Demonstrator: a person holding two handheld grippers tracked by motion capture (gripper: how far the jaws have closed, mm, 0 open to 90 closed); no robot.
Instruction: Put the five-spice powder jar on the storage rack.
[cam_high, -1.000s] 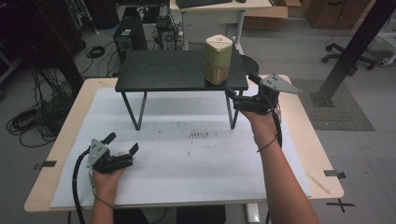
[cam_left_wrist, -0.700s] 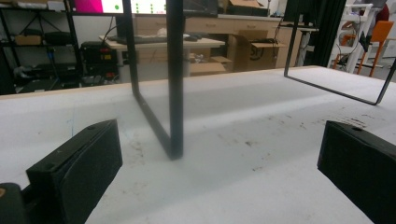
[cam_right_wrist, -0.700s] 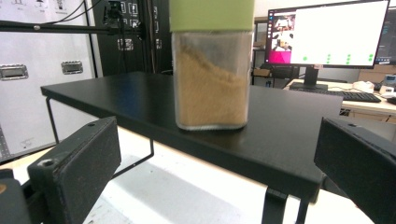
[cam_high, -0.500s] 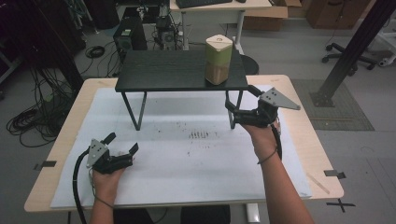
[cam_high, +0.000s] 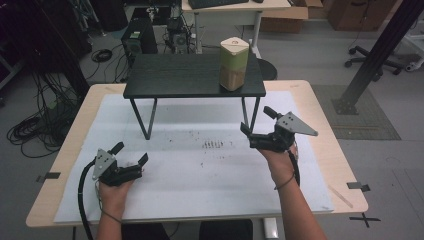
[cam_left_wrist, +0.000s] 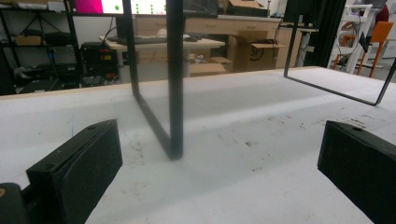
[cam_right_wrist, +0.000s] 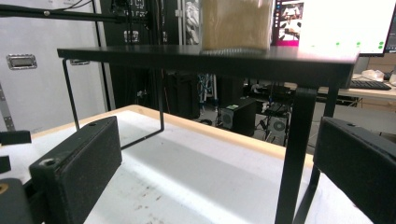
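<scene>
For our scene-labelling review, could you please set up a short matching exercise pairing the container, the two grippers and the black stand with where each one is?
Things:
1. container
2. left gripper
3. right gripper
4. black stand

Places:
A. open, low over the white mat near the table's front left
B. on the stand's top, at its right end
C. open, beside the stand's right front leg
D. standing on the mat at the table's far side

Pairs: 1-B, 2-A, 3-C, 4-D
</scene>
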